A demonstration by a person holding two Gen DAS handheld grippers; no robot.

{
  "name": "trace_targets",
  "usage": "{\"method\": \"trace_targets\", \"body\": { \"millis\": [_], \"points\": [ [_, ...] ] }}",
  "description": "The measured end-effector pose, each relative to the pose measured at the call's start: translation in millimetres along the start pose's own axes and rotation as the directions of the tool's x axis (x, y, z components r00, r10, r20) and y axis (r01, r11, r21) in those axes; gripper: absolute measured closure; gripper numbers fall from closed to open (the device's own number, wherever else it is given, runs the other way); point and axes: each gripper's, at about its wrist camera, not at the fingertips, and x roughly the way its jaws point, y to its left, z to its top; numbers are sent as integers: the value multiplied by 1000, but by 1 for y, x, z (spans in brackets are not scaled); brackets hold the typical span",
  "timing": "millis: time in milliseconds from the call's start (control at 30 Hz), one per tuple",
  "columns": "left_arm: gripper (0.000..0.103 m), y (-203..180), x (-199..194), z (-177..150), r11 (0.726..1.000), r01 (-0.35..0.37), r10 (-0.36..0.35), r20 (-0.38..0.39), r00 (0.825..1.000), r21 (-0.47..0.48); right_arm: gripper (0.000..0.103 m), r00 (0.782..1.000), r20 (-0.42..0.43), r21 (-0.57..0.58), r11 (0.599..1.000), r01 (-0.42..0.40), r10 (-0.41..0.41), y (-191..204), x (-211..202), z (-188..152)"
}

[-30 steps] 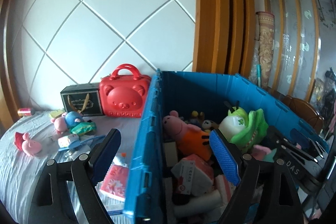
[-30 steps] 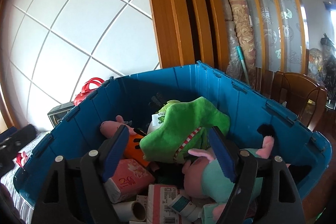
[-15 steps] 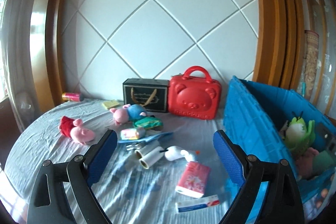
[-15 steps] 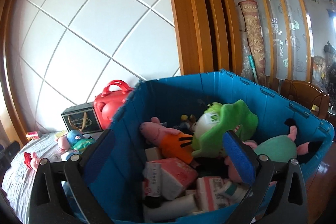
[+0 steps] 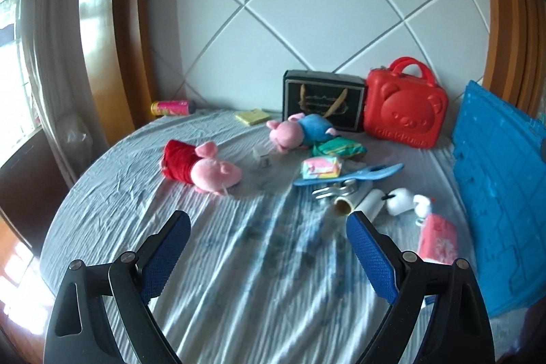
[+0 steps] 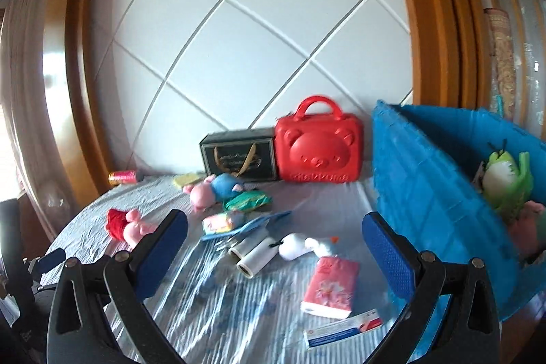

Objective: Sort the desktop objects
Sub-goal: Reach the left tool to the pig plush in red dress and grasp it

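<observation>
White wall panels with crossing lines stand behind a round desk (image 5: 112, 203) under a wrinkly pale blue cloth. Both grippers hang above it, wide open, holding nothing. The left gripper (image 5: 268, 239) has only bare cloth between its blue pads. The right gripper (image 6: 274, 243) has just been opening, and nothing sits between its jaws.

Near the grippers lie white paper rolls (image 6: 254, 253), a pink tissue pack (image 6: 331, 287) and a flat white and red box (image 6: 343, 330). Farther off are a pig toy in a red dress (image 5: 199, 168), a pig toy in blue (image 5: 300, 132) and a green packet (image 5: 339, 148). At the back, a black box (image 5: 322, 99) and a red bear case (image 5: 406, 110) stand side by side. A big blue bin (image 6: 440, 203) on the right holds a green frog toy (image 6: 508, 179).
</observation>
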Motion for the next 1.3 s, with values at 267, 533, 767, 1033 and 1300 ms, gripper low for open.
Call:
{"method": "trace_targets", "body": {
  "millis": [267,533,767,1033,1300],
  "points": [
    [9,52,57,3,990,-127,121,-105,987,-58,0,977,-166,-69,986,-151,138,65,83,-23],
    [9,100,89,20,971,-208,194,-119,974,-119,0,939,-263,-99,962,-254,221,123,146,-22],
    [9,143,144,42,978,-192,179,-149,973,-81,0,909,-355,-54,967,-250,216,174,207,-28],
    [9,199,229,63,990,-144,141,-215,966,6,0,882,-448,-6,986,-165,145,237,271,-50],
    [9,220,302,61,997,-69,72,-309,948,22,0,876,-482,-52,997,-51,20,272,329,-49]
  ]
}}
